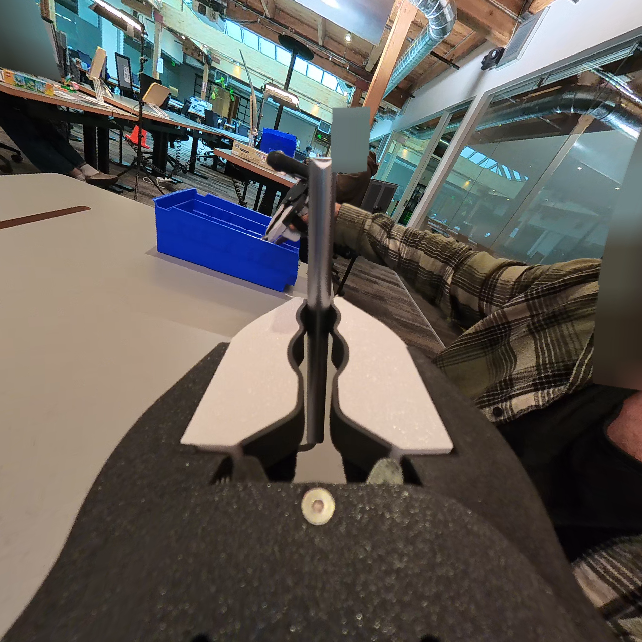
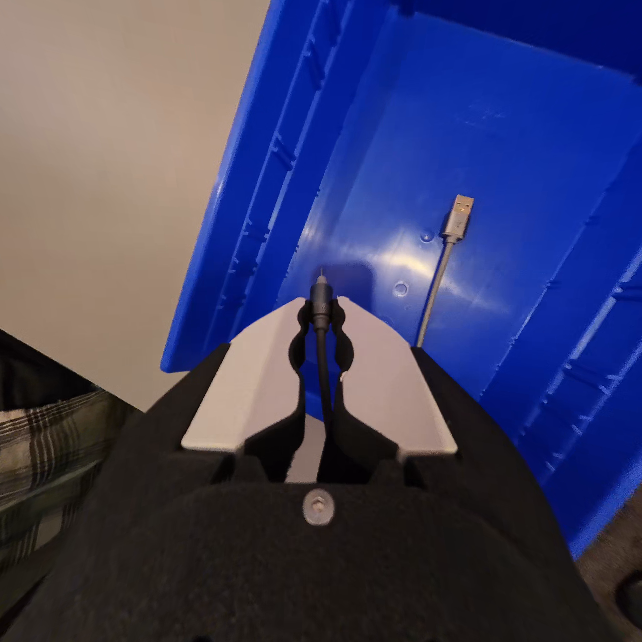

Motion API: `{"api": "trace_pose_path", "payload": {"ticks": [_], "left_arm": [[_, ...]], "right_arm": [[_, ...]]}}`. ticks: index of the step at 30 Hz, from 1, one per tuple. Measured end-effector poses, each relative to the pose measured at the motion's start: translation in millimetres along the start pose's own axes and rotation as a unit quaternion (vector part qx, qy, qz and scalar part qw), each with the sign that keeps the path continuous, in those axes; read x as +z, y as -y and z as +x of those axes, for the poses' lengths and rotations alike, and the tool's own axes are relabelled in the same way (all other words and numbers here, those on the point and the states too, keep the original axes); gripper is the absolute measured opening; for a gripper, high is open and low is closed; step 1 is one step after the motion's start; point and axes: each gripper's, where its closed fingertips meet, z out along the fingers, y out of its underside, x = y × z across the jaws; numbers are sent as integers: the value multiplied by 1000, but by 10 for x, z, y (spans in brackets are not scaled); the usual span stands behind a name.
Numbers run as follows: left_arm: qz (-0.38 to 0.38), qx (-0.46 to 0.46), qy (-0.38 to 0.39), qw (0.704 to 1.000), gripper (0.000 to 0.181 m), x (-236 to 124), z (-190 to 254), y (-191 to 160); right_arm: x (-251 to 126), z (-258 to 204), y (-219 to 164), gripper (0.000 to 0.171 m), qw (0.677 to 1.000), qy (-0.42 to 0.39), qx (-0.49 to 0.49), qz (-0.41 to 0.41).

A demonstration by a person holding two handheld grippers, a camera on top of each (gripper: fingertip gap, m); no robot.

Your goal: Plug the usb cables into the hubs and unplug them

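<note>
From my left wrist camera, the left gripper (image 1: 318,312) has its fingers (image 1: 264,368) pinching a slim dark grey hub (image 1: 318,278) edge-on, so it sticks straight out past the tips. Under it lies the pale grey surface (image 1: 87,295), and a blue bin (image 1: 222,239) sits on that surface near its far edge. My right gripper (image 1: 285,222) shows farther off, dipping into the bin's right end, with a plaid sleeve (image 1: 469,278) reaching toward it from the right.

From my right wrist camera, the right gripper (image 2: 321,302) is tilted down over the blue bin (image 2: 486,139). Its fingers (image 2: 378,375) are pressed onto the connector end of a black cable (image 2: 321,312), whose thin metal tip pokes just past them, close to the bin floor; I cannot tell whether it touches. A grey braided USB cable (image 2: 441,274) lies loose on the bin floor to the right, its silver plug (image 2: 460,215) pointing away from me. The pale surface (image 2: 104,173) fills the left side.
</note>
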Motion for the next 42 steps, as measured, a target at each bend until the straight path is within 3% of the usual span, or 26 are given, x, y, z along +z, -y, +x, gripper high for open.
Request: {"api": "trace_pose_path", "payload": {"ticks": [10, 15, 21, 24, 27, 31, 35, 38, 42], "left_arm": [[-5, -6, -6, 1000, 10, 17, -13, -24], [-7, -8, -3, 1000, 10, 28, -31, -40], [-7, -10, 0, 1000, 10, 32, -53, -46], [-9, -11, 1, 1000, 10, 42, -64, -56], [-10, -11, 0, 1000, 10, 63, -61, -61], [-16, -10, -2, 1000, 10, 101, -42, -85], [-20, -11, -4, 1000, 10, 133, -17, -104], [-24, -9, -5, 1000, 10, 153, 7, -119], [-28, -8, -9, 1000, 10, 174, 29, -138]], "right_arm": [[52, 147, -118, 19, 999, -4, 20, -30], [1, 204, -129, 39, 999, -21, 24, -28], [-404, 30, 290, 60, 995, -39, 22, 85], [-632, -464, 648, 63, 988, -4, -6, 152], [-737, -1328, 1030, 58, 970, 93, -53, 217], [-729, -2729, 1362, 51, 915, 261, -147, 269], [-537, -3825, 1515, 47, 860, 370, -215, 280], [-273, -4297, 1558, 50, 848, 390, -253, 254], [-83, -4571, 1615, 48, 847, 397, -268, 230]]}}
